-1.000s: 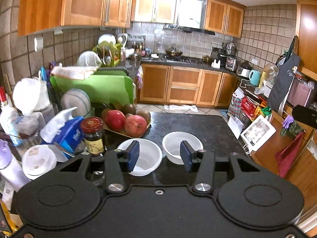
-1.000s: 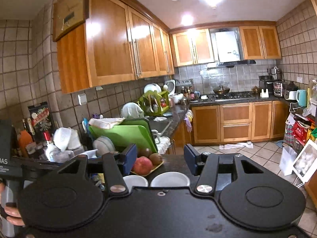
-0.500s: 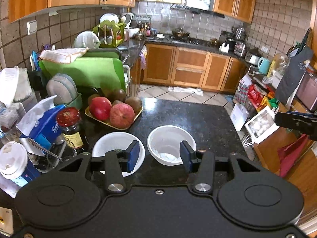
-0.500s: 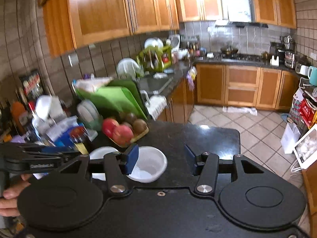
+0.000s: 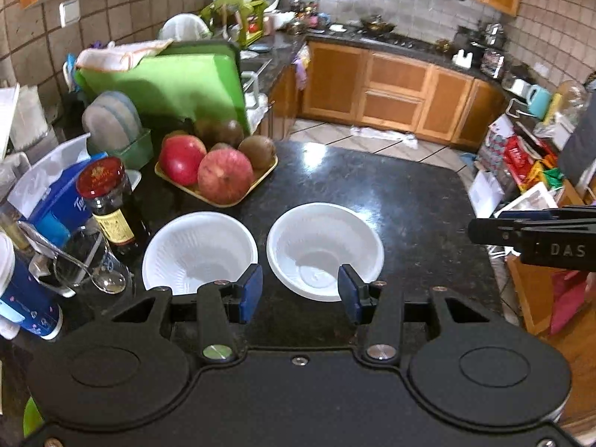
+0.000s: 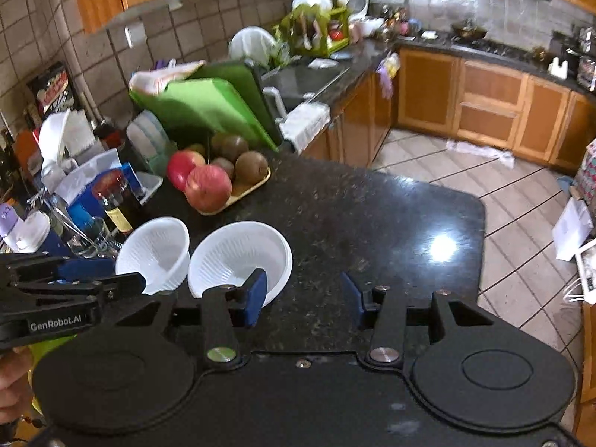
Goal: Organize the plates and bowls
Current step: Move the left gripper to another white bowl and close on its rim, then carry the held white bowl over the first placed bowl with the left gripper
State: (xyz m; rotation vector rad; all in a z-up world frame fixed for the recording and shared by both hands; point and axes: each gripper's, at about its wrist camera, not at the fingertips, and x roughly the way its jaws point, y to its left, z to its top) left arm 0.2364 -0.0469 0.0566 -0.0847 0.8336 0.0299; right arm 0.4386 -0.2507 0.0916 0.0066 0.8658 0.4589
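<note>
Two white plastic bowls side by side on the black granite table [image 5: 391, 193], close but not touching: left bowl [image 5: 199, 251] beside a dark sauce bottle with a red cap [image 5: 108, 201], right bowl [image 5: 324, 249] nearer the table's middle. Both empty and upright.

Left gripper [image 5: 300, 292] tilted down over the near edge of the table, blue-padded fingers [image 5: 250, 292] parted about halfway, nothing between them; right bowl's near rim seen just beyond the gap, left bowl's rim behind the left finger. No contact visible.

Right gripper [image 6: 303, 296] off to the right of the bowls, pointing down at bare table. Fingers [image 6: 256, 296] partly open and just been closing, gap empty; left finger overlapping the right bowl [image 6: 240, 257] in view, touching or not cannot tell. Left bowl [image 6: 154, 249] seen further left, appearing tilted in the fisheye.

Behind the bowls, a yellow tray of fruit [image 5: 218, 171] with red apples and brown kiwis. Further back, a green cutting board [image 5: 175, 85] leaning upright, with stacked plates in a green rack [image 5: 111, 123] to its left. At far left, a blue tissue pack [image 5: 56, 197], a glass with a spoon [image 5: 87, 264] and a lidded paper cup [image 5: 22, 298].
</note>
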